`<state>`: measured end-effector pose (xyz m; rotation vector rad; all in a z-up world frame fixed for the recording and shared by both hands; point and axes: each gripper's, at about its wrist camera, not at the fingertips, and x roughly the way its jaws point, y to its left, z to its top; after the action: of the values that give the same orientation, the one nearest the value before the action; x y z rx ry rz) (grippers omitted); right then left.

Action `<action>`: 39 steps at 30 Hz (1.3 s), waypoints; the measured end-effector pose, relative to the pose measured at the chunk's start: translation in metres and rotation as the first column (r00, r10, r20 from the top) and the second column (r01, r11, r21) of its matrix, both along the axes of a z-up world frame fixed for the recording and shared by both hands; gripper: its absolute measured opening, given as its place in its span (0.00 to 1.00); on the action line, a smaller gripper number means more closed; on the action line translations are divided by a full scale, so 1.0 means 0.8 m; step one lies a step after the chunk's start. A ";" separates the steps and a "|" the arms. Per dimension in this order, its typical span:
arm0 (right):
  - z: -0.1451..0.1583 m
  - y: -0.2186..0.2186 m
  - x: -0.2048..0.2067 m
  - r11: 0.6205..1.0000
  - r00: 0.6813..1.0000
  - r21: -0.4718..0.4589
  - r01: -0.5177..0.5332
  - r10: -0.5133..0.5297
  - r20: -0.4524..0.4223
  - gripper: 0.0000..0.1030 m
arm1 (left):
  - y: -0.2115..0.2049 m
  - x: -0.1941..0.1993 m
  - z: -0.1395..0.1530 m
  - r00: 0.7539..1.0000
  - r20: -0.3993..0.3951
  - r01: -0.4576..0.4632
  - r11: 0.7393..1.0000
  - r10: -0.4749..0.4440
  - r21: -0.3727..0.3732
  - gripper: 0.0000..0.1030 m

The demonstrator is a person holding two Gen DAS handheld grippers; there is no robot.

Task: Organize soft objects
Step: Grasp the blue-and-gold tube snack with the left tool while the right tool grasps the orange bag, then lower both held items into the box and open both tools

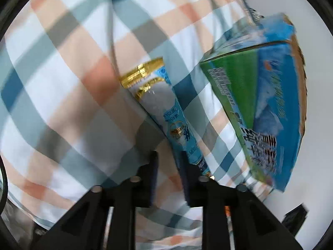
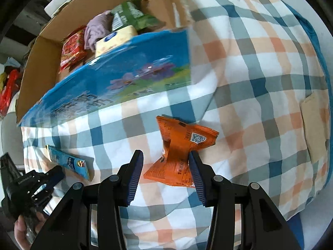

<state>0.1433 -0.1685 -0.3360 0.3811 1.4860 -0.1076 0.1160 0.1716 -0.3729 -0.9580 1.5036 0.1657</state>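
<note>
A long blue packet (image 1: pixel 177 120) with a gold end lies on the checked cloth (image 1: pixel 62 83). Its near end runs past the outer side of one finger of my left gripper (image 1: pixel 169 166). The jaws stand a narrow gap apart, and only cloth shows between them. In the right wrist view the same blue packet (image 2: pixel 68 162) lies by the left gripper (image 2: pixel 53 175). My right gripper (image 2: pixel 165 156) points down at a crumpled orange packet (image 2: pixel 179 152), which sits pinched between its blue pads. The open cardboard box (image 2: pixel 104 79) with blue printed sides stands just behind.
The box (image 1: pixel 260 104) holds a red packet (image 2: pixel 71 50), a purple cloth (image 2: pixel 95 29), a yellow pack (image 2: pixel 114 39) and a green bag (image 2: pixel 133 14). A flat brown card piece (image 2: pixel 314 125) lies at the cloth's right. Red items (image 2: pixel 8 91) sit left of the box.
</note>
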 end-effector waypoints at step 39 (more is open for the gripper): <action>-0.051 0.011 -0.014 0.988 0.971 0.061 -0.142 0.151 -0.185 0.35 | -0.099 0.034 0.038 0.823 -0.109 0.550 0.733 -0.557 0.400 0.14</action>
<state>0.1321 -0.1597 -0.3770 0.3042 1.7018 0.0097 0.1435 0.0926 -0.3423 -0.1378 1.5899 0.0368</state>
